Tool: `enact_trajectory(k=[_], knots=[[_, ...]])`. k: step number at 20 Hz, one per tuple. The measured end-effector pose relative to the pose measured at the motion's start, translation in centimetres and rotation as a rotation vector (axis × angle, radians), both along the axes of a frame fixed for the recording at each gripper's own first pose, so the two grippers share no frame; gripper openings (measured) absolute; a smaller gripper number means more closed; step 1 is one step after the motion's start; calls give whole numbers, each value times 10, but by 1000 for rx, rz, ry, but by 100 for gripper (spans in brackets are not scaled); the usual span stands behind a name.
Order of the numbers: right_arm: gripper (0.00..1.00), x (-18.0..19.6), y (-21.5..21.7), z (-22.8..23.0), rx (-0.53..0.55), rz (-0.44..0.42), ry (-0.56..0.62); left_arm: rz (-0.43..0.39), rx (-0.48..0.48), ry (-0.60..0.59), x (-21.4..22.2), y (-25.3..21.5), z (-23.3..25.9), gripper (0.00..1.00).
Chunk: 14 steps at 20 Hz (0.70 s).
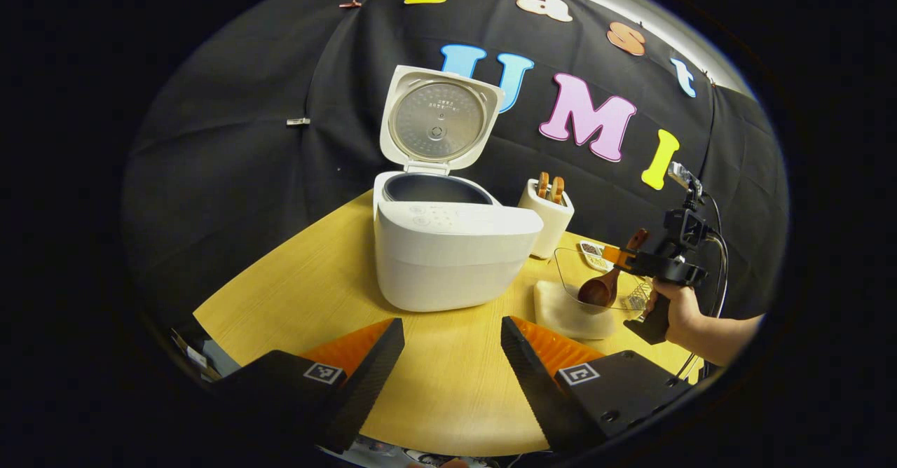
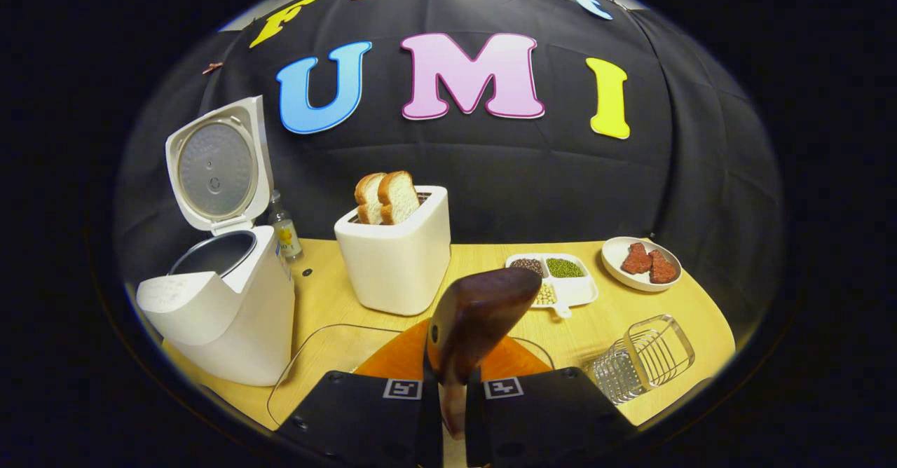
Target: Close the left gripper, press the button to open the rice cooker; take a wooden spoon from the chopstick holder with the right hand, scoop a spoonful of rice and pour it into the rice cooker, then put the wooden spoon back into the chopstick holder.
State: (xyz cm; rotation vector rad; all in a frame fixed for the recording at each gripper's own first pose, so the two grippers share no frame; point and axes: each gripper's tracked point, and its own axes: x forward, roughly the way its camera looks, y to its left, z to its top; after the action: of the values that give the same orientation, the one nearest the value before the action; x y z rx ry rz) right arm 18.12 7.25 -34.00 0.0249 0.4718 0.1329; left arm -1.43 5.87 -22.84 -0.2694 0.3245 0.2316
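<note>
The rice cooker (image 1: 448, 244) stands open at twelve o'clock from the left gripper (image 1: 452, 356), whose jaws are spread apart over the table (image 1: 448, 398), so the button press looks done. The right gripper (image 2: 452, 384) clamps the wooden spoon (image 2: 476, 314) by its handle, bowl over the clear rice container (image 1: 581, 279) at three o'clock. Scooping, pouring and returning the spoon to the holder (image 2: 641, 359) remain.

One rice cooker (image 2: 217, 300), one toaster (image 2: 396, 258), two bread slices (image 2: 385, 198), one wooden spoon (image 2: 476, 314).
</note>
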Motion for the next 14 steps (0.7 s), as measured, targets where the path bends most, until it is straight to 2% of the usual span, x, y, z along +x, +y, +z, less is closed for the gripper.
enact_trajectory(k=[2, 9, 11, 12, 14], knots=[[17, -7, 15, -5, 27, 15, 26, 4, -9, 5, -3, 2, -3, 96], [17, -29, 57, -3, 246, 15, 159, 25, -28, 51, -18, 6, -23, 96], [13, -32, 61, -2, 307, 1, 198, 19, -30, 62, -23, 2, -27, 96], [17, -33, 61, -3, 334, -11, 219, 16, -32, 66, -24, 1, -27, 96], [17, -34, 56, -4, 386, -42, 261, 14, -32, 67, -25, -1, -29, 96]])
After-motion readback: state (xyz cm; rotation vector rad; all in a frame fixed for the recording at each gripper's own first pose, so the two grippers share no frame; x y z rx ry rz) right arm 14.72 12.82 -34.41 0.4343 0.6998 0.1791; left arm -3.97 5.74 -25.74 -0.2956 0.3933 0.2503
